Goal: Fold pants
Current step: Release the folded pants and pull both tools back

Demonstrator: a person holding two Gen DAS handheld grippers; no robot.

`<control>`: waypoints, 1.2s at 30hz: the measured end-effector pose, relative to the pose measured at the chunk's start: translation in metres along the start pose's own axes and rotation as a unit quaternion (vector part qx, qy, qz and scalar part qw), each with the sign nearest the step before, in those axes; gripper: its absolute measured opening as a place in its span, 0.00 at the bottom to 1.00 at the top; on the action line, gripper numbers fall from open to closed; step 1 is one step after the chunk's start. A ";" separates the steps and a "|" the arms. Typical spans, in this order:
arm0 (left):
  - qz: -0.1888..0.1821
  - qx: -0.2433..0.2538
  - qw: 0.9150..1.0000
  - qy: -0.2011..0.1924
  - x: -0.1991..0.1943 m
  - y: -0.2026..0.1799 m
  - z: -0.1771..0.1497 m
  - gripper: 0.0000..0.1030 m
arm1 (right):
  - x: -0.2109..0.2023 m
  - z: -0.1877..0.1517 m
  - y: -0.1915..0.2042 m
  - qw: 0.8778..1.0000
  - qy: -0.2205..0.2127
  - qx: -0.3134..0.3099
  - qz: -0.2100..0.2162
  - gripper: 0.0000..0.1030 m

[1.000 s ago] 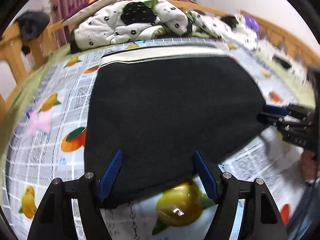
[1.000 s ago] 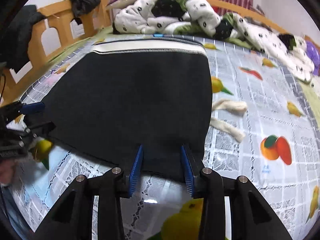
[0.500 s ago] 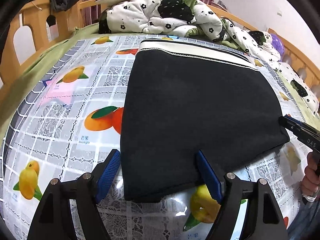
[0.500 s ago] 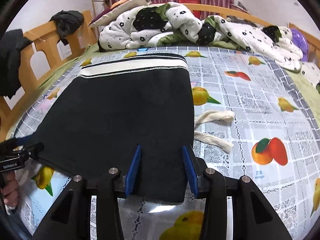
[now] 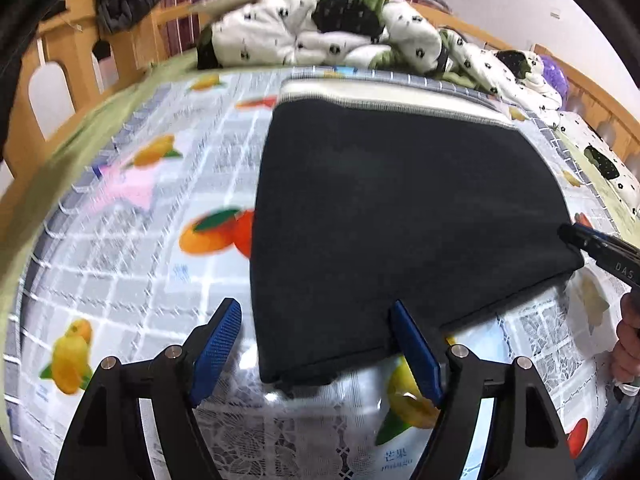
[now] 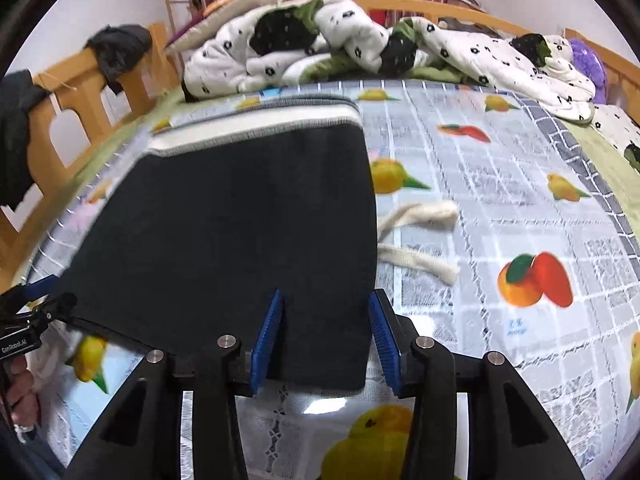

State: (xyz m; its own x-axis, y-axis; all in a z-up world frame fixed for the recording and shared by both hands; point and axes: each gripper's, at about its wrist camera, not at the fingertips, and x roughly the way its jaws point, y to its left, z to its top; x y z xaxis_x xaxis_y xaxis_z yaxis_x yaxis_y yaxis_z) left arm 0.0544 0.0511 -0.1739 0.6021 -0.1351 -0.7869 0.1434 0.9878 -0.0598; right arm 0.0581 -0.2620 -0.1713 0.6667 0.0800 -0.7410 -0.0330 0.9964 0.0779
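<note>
The black pants (image 5: pixel 400 216) lie folded flat on the fruit-print bedcover, with a white waistband (image 5: pixel 384 100) at the far end. They also show in the right wrist view (image 6: pixel 240 232). My left gripper (image 5: pixel 316 344) is open, its fingers straddling the near left corner of the pants. My right gripper (image 6: pixel 326 336) is open, its fingers straddling the near right corner. Two white drawstring ends (image 6: pixel 420 240) stick out from the right edge. Each gripper shows at the edge of the other's view: the right gripper (image 5: pixel 592 248) and the left gripper (image 6: pixel 28 312).
A crumpled white flowered quilt (image 6: pixel 360 44) and pillows lie at the bed's far end. A wooden bed rail (image 6: pixel 80 92) with dark clothes hung on it runs along the left. The fruit-print cover (image 6: pixel 520 200) spreads to the right of the pants.
Both grippers have drawn back toward the near edge and lifted slightly. The pants lie still on the cover and neither gripper holds them.
</note>
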 end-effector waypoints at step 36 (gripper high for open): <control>0.007 -0.041 0.994 -0.101 -0.184 -0.020 -0.037 0.86 | -0.187 -0.046 0.038 0.997 -0.052 0.007 -0.056 0.97</control>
State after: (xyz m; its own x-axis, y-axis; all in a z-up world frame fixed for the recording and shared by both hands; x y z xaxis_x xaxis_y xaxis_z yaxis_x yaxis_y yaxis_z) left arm -0.0876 0.0590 -0.0508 0.7500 -0.1248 -0.6495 0.0734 0.9917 -0.1058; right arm -0.1025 -0.2383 -0.0602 0.7393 -0.0367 -0.6724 0.0567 0.9984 0.0078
